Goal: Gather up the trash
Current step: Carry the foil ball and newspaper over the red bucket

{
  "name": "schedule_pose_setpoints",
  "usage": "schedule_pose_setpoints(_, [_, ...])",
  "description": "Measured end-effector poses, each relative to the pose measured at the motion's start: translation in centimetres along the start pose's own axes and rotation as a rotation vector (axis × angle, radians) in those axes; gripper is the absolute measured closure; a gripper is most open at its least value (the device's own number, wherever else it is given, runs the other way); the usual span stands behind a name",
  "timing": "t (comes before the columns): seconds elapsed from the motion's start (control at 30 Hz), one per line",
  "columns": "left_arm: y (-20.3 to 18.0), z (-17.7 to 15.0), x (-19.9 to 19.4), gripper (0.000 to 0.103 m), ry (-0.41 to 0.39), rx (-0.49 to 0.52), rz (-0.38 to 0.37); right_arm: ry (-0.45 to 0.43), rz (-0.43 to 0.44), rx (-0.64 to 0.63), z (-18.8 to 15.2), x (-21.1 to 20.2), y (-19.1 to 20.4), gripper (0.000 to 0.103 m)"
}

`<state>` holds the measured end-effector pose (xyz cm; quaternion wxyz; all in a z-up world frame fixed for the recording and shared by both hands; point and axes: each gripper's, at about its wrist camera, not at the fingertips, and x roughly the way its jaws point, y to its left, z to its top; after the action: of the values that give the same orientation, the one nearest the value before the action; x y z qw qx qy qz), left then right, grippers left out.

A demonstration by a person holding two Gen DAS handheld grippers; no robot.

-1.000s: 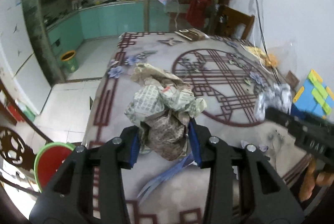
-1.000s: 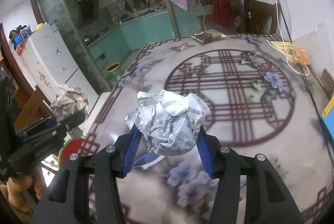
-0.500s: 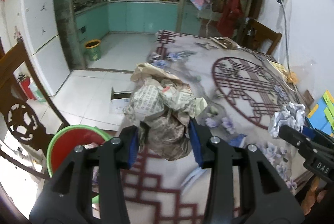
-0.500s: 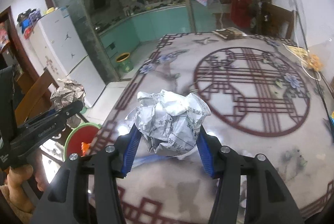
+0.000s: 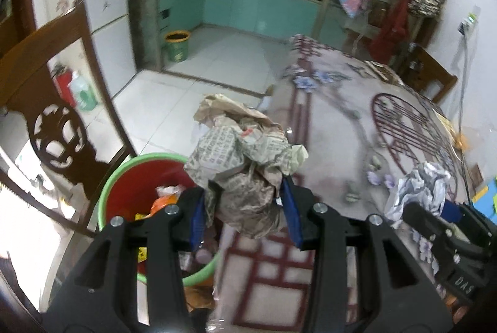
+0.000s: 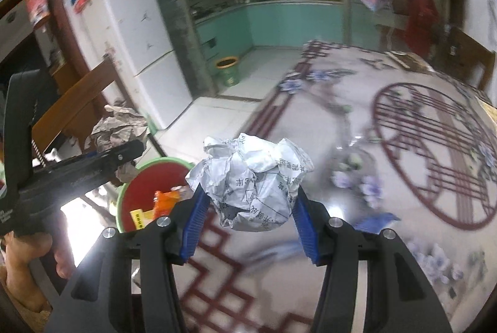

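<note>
The left gripper (image 5: 245, 216) clamps 1 brownish newspaper wad (image 5: 242, 165) beside the table edge, near the red bin (image 5: 136, 187). The right gripper (image 6: 247, 222) clamps 1 white paper wad (image 6: 253, 174) above the table (image 6: 357, 146). Each wad should be centred over the bin mouth before release, left first. Count: 2 wads, 2 grippers, 1 bin.

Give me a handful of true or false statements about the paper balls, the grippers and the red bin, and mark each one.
1. The left gripper holds a brownish newspaper wad. True.
2. The right gripper is empty. False: it clamps a white paper ball.
3. The red bin has a green rim. True.
4. The bin is empty. False: orange wrappers lie inside.
5. The bin stands on the table. False: it sits beside the table, lower down.
</note>
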<state>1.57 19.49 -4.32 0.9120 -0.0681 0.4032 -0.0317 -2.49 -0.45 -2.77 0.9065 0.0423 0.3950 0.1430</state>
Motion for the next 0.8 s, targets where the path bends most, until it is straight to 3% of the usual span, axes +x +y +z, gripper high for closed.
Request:
schedule_pose_setpoints(0.3, [6.0, -0.8, 2.2, 0.063, 0.067, -0.100, 0.086, 0.056, 0.074, -0.082, 0.6, 5.0, 4.4, 0.051])
schedule_pose_setpoints(0.8, [10.0, -2.2, 4.8, 0.063, 0.147, -0.147, 0.121, 0.102, 0.121, -0.167, 1.4, 9.5, 8.2, 0.050])
